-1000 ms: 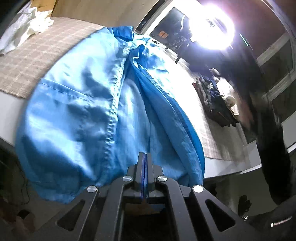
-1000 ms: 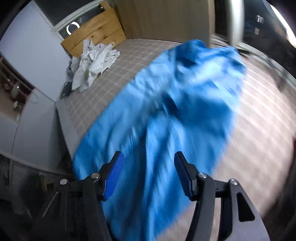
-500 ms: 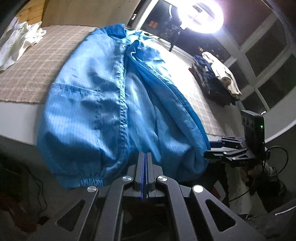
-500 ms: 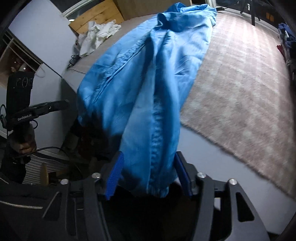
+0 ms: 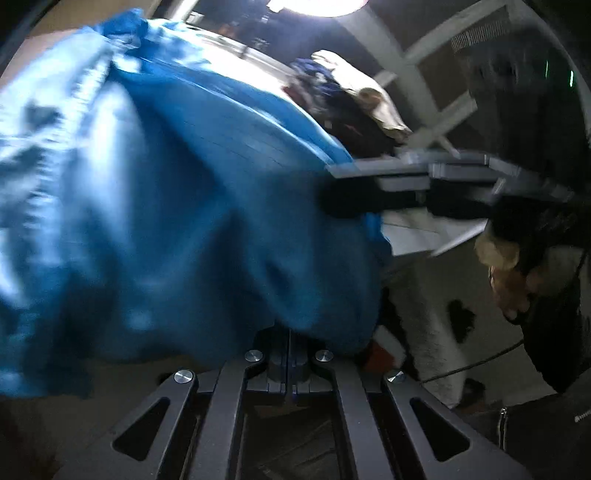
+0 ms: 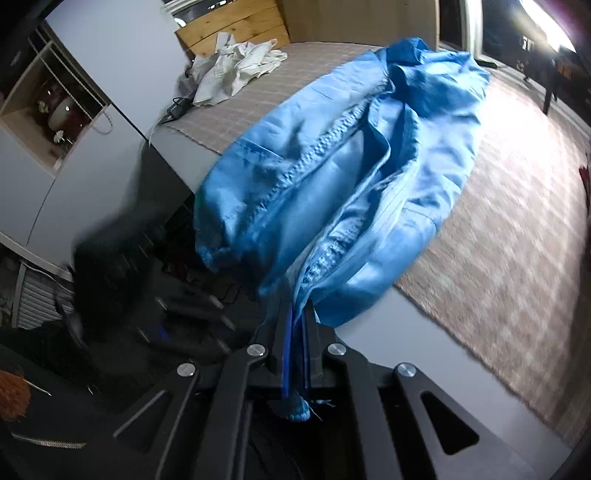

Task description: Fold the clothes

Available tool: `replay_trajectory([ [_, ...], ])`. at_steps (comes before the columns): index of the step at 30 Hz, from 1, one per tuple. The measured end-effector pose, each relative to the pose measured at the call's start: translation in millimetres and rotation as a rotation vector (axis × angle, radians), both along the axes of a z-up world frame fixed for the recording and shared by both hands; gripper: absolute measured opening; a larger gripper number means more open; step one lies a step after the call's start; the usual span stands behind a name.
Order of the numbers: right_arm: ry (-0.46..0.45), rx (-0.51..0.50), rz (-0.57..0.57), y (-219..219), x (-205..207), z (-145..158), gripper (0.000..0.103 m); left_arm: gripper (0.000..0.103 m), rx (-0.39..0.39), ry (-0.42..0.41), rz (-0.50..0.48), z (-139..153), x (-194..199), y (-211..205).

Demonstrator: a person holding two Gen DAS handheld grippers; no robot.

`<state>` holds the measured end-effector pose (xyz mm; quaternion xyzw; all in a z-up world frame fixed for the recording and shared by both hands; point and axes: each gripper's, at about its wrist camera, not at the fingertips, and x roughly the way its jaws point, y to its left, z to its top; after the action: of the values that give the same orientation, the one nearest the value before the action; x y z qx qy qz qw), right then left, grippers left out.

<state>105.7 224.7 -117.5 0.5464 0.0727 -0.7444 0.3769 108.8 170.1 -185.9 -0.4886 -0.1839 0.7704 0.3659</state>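
**Both claws pinch the hem of a blue jacket hanging off the bed edge**

The blue jacket lies lengthwise on a bed w/ a checked cover, collar end far up the bed, hem end spilling over the bed's near edge. The zip runs open down the middle. A crumpled white cloth sits at the far corner of the bed by the wooden headboard, well apart from the jacket.

Right claw: jaws have just been closing and are now clenched on a bunch of hem fabric beside the zip; a blue tuft pokes out behind the pads. It points steeply down past the bed edge. In the left view it shows side-on, reaching into the jacket's right edge, w/ the person's hand wrapped round its handle.

Left claw: jaws pressed tight together, jacket draped right over the tips. Picture is blurred, so whether cloth is actually pinched there – can't tell for sure. It tilts down less steeply than the right.

Step in hand, as I judge it: get a firm hold on both hem corners, approx level w/ each other, before lifting. To do it well: keep the hem taut between the two claws, lift together, carry it up toward the collar so edges meet, and avoid dragging the bed cover along.
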Motion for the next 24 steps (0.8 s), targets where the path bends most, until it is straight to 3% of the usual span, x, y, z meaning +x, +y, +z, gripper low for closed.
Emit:
replay_trajectory([
  [5, -0.063, -0.005, 0.03, -14, -2, -5, 0.005, 0.0, 0.079, -0.04, 0.013, -8, 7, -5],
  [7, -0.089, -0.02, 0.051, -28, -2, -10, 0.005, 0.001, 0.045, -0.04, 0.077, -2, 22, -35],
  [10, -0.104, -0.044, 0.092, -59, -4, -21, 0.007, 0.012, -0.05, -0.022, 0.188, 9, 51, -90],
  [11, -0.14, -0.038, 0.105, -68, -5, -30, 0.011, 0.012, -0.085, -0.033, 0.219, 10, 56, -105],
  [13, -0.247, -0.01, 0.117, -82, -6, -50, 0.03, 0.012, -0.148, -0.051, 0.269, 12, 62, -128],
  [16, -0.315, -0.027, 0.156, -70, 8, -49, 0.032, 0.012, -0.138, -0.041, 0.296, 18, 62, -135],
  [20, -0.264, -0.065, 0.075, -23, 9, -24, 0.034, 0.025, -0.044, -0.041, 0.3, 21, 56, -125],
  [24, -0.135, -0.047, -0.041, -7, -16, -12, 0.034, 0.034, -0.017, -0.086, 0.287, 17, 43, -105],
])
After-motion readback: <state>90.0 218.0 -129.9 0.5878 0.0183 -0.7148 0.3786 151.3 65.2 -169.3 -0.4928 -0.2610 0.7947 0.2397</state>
